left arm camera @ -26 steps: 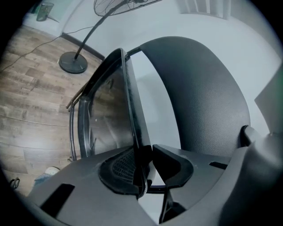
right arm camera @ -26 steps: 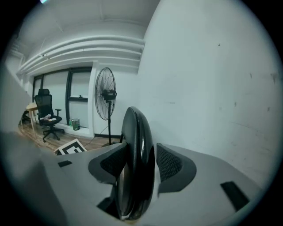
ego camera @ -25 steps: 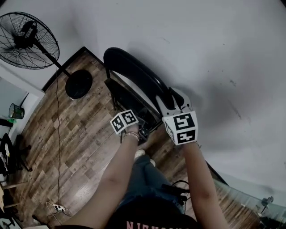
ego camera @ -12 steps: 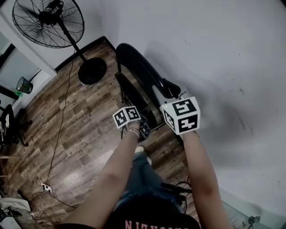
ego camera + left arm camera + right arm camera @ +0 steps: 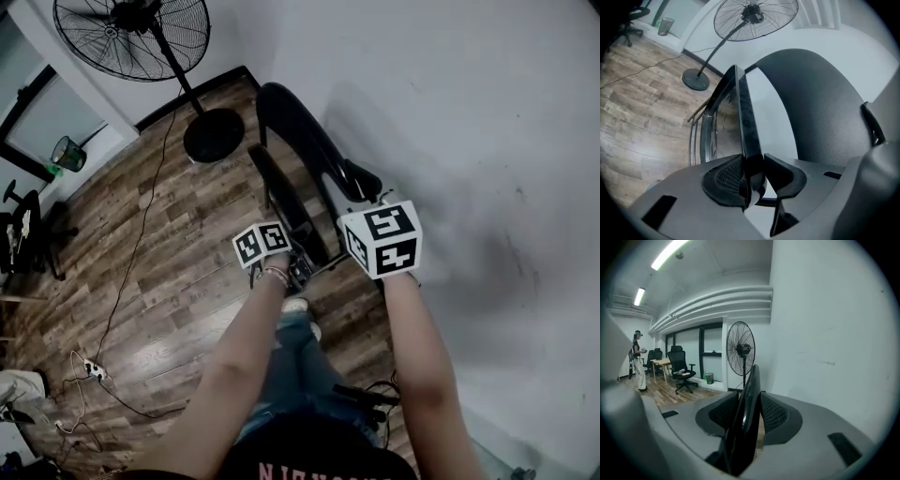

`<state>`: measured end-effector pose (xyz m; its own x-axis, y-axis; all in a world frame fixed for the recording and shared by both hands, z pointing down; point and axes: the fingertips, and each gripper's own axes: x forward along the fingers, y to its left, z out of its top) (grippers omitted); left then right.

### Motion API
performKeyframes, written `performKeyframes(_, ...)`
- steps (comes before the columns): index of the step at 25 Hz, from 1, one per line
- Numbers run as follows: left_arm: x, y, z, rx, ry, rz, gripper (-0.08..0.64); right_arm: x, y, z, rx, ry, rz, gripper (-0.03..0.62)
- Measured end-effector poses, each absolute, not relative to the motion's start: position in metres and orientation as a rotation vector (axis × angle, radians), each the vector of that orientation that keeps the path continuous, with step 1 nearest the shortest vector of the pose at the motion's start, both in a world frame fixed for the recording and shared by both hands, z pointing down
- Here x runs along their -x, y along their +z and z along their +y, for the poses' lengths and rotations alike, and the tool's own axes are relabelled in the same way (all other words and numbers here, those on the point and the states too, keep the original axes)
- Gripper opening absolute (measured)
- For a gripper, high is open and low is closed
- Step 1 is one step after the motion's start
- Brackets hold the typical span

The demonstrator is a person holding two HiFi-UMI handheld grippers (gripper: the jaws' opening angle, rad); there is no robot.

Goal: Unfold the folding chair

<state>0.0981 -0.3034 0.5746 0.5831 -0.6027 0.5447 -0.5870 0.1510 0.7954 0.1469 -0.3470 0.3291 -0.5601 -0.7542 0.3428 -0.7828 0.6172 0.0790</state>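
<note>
The wooden floor [image 5: 169, 281] carried the folding chair [image 5: 300, 150], which stood nearly flat close beside the white wall [image 5: 469, 112]. It was judged a stiff, fairly heavy frame with smooth, probably slippery black panels, best held at the panel edges, clear of the hinges. The left tongs [image 5: 754, 176] were clamped on the thin seat panel [image 5: 745, 122], their jaws having just eased slightly apart. The right tongs [image 5: 749, 411] gripped what appeared to be the backrest edge [image 5: 751, 390], having just closed further.

Item count:
- One folding chair [image 5: 305, 141], centre.
- One pedestal fan [image 5: 131, 33], upper left.
- One waste bin [image 5: 67, 153], left edge.
- One power strip [image 5: 92, 370], lower left.
- One standing person [image 5: 637, 359], far left of the right gripper view.
</note>
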Motion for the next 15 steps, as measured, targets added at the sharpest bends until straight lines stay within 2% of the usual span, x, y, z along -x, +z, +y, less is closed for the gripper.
performKeyframes(15, -0.067, 0.577, -0.28, -1.562, -0.054, -1.04, 0.135, -0.119, 0.331, -0.326, -1.274, -0.005, -2.442, 0.155)
